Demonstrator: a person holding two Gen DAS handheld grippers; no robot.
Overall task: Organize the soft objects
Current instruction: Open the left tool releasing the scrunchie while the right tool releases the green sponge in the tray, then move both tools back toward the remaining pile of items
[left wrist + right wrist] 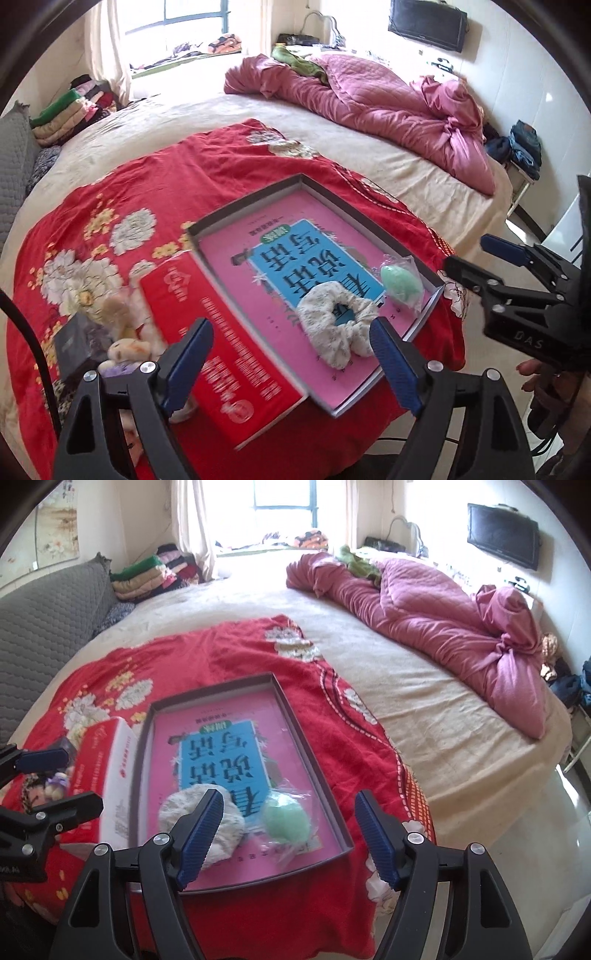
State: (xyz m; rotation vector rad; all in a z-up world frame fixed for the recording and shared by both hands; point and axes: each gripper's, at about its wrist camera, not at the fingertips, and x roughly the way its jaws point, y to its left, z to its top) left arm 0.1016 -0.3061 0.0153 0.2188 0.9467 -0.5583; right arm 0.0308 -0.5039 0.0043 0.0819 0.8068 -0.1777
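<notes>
On the bed [184,122], a red floral blanket [110,192] carries a shallow tray [243,201] holding a scrunchie [332,332] and bagged green sponge [400,286]. Only the left view shows blurred plush toys [125,347] beside the red box [221,350]. Both the left hand-held gripper [291,363] and right hand-held gripper [290,836] gape wide, empty; "DAS" marks the right one.

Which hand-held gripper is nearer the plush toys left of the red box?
Left. The left hand-held gripper hovers just right of the plush toys, open over the red box. The right hand-held gripper is open over the tray, farther right.
</notes>
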